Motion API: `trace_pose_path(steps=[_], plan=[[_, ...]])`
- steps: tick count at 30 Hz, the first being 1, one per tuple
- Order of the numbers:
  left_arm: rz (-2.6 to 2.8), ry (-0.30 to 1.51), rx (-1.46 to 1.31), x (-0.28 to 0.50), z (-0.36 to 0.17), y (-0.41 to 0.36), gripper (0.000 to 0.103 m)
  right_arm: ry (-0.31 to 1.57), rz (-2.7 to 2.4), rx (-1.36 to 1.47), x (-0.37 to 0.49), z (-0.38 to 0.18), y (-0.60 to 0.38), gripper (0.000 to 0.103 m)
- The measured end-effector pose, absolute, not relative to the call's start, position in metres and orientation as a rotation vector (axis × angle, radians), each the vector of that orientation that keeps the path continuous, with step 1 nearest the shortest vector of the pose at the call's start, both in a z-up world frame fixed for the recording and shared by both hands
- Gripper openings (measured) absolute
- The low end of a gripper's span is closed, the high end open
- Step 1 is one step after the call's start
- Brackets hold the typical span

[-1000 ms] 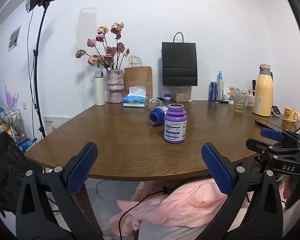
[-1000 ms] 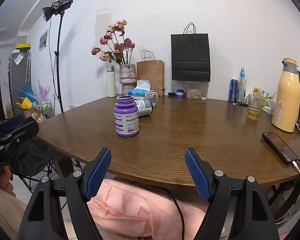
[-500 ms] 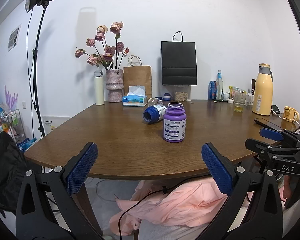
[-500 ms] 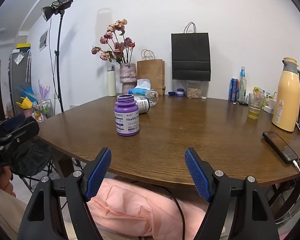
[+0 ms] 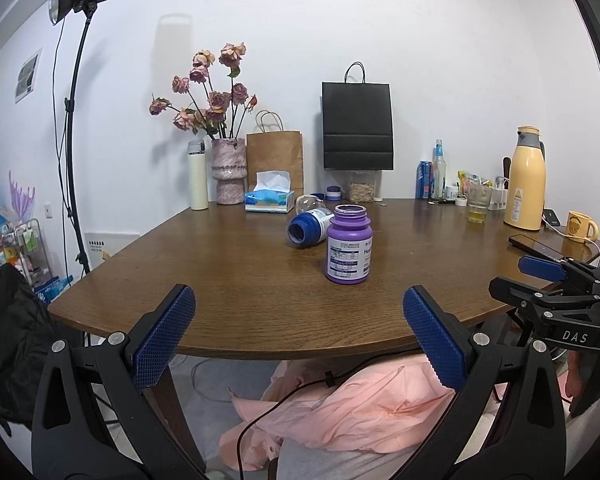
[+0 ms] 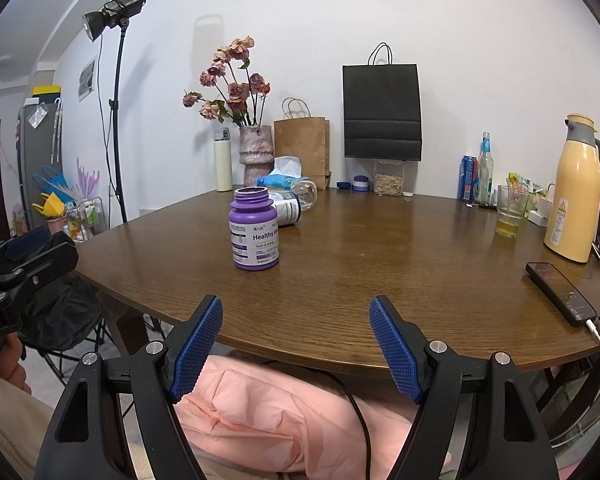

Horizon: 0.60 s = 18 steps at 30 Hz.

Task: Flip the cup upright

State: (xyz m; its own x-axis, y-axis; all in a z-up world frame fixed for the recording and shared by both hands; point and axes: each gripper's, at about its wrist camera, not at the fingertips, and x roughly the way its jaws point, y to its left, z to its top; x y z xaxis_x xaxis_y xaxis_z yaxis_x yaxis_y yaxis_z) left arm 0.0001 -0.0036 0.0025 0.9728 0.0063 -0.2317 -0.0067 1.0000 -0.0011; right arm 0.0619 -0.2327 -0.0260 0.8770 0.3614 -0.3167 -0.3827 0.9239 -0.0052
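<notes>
A purple open-mouthed bottle (image 5: 348, 246) stands upright near the middle of the brown table (image 5: 236, 280); it also shows in the right wrist view (image 6: 255, 234). Behind it a blue-necked bottle (image 5: 309, 227) lies on its side, mouth toward me, partly hidden in the right wrist view (image 6: 287, 207). A clear glass cup (image 5: 309, 203) lies on its side behind that, also in the right wrist view (image 6: 305, 191). My left gripper (image 5: 298, 338) is open and empty at the table's near edge. My right gripper (image 6: 296, 350) is open and empty, also short of the table.
At the back stand a vase of flowers (image 5: 229, 176), tissue box (image 5: 269, 201), brown bag (image 5: 275, 160) and black bag (image 5: 357, 126). On the right are a yellow thermos (image 6: 576, 188), a glass of yellow liquid (image 6: 510, 216), a phone (image 6: 560, 292) and a yellow mug (image 5: 580, 226). Pink cloth (image 5: 360, 408) lies below.
The lying blue-necked bottle has rolled a little to the left on the table. Both grippers have stayed open and almost still.
</notes>
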Motion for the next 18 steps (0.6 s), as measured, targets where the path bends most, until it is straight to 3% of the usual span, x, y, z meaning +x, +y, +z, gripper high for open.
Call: trace_pose_path(steps=[18], plan=[[0.008, 0.230, 0.000, 0.0005, -0.0014, -0.0073, 0.103, 0.317, 0.388, -0.070, 0.0617, -0.0247, -0.2320, 0.081]])
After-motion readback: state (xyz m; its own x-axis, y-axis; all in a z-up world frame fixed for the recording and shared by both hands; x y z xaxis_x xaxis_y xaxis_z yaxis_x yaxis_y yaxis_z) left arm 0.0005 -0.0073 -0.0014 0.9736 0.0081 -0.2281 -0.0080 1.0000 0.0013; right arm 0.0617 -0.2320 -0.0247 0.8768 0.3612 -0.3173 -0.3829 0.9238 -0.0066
